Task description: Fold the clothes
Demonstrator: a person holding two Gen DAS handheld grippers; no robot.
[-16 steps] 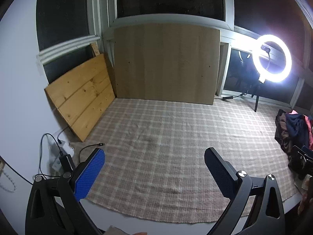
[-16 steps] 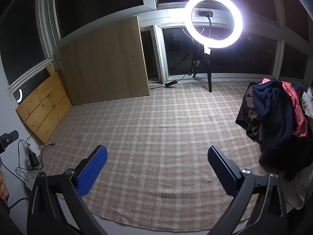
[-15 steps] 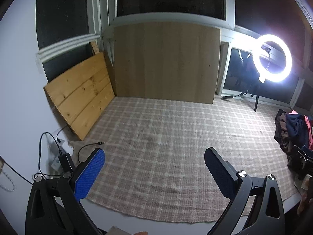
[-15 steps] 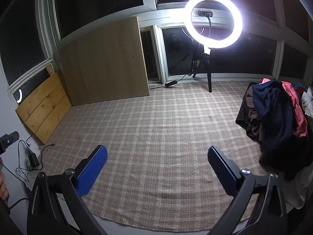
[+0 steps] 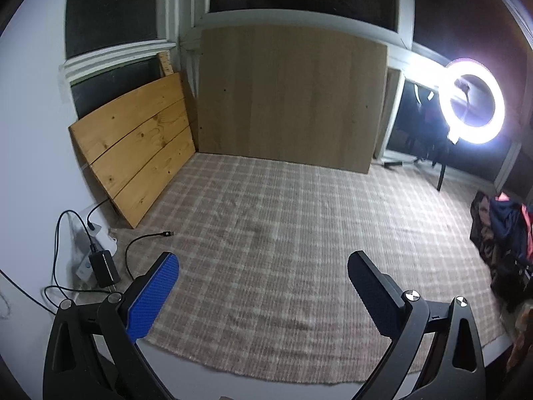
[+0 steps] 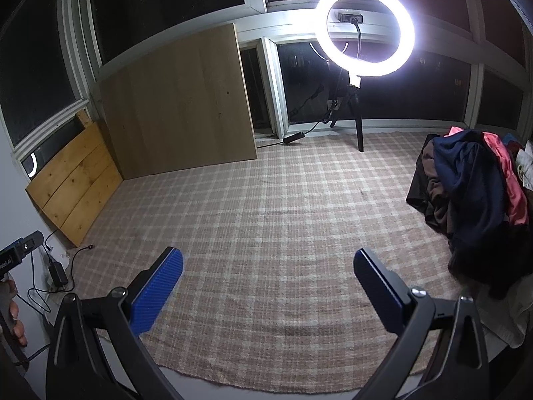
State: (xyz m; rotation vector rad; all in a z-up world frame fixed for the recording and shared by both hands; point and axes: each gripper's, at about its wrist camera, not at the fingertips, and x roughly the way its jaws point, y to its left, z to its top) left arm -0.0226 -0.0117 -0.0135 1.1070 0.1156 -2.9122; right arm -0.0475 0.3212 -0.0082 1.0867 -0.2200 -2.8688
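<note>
Both held low over the rug point(image 6: 266, 220): left gripper point(image 5: 263, 283) and right gripper point(image 6: 268, 280) level, aimed forward, jaws spread wide, nothing between them. Clothes point(image 6: 473, 193) lie heaped at the rug's right edge, well apart from both grippers; no clear long axis.

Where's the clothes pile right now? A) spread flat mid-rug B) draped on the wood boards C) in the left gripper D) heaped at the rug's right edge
D: the clothes pile sits heaped at the right edge of the rug; both the left gripper and the right gripper are open and empty.
</note>
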